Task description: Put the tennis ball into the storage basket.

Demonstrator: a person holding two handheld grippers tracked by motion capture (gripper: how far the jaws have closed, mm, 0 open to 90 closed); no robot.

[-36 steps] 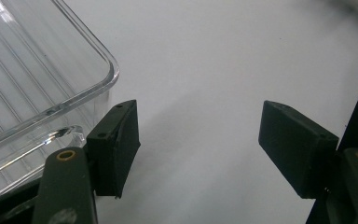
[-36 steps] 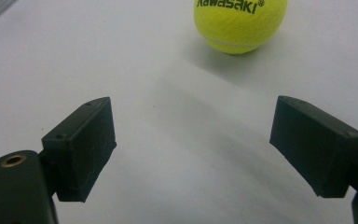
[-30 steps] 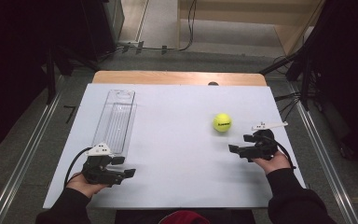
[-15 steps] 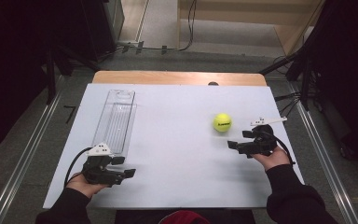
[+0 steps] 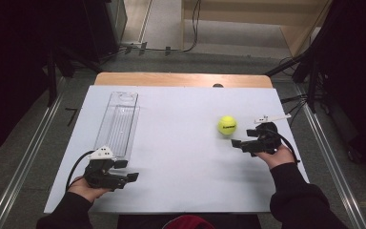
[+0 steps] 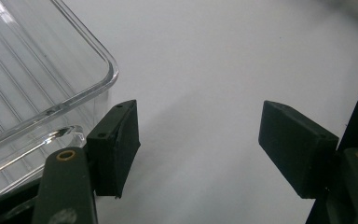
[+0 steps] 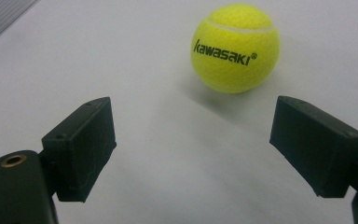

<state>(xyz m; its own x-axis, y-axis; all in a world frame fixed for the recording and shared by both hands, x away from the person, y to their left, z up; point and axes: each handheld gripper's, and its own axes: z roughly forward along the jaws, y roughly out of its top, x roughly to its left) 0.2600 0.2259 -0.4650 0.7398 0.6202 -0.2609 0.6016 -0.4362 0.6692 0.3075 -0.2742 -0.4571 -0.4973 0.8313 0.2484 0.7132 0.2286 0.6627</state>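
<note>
A yellow tennis ball (image 5: 227,125) lies on the white table right of centre; in the right gripper view the tennis ball (image 7: 235,46) sits just beyond the open jaws, a little right of their middle. My right gripper (image 5: 237,143) is open, low over the table, close behind the ball and apart from it. A clear plastic tray (image 5: 118,123) lies lengthwise at the left. My left gripper (image 5: 129,172) is open near the front edge, just below that tray; the clear tray's corner (image 6: 51,84) shows beside its left jaw. Nothing is between either pair of jaws.
The white table sheet (image 5: 181,157) ends near my forearms at the front. A wooden strip (image 5: 181,79) runs along the far edge. Metal rails (image 5: 24,162) flank the table on both sides, with cables on the floor beyond.
My right gripper has crept up and left toward the ball. The left gripper, the tray and the ball have stayed put.
</note>
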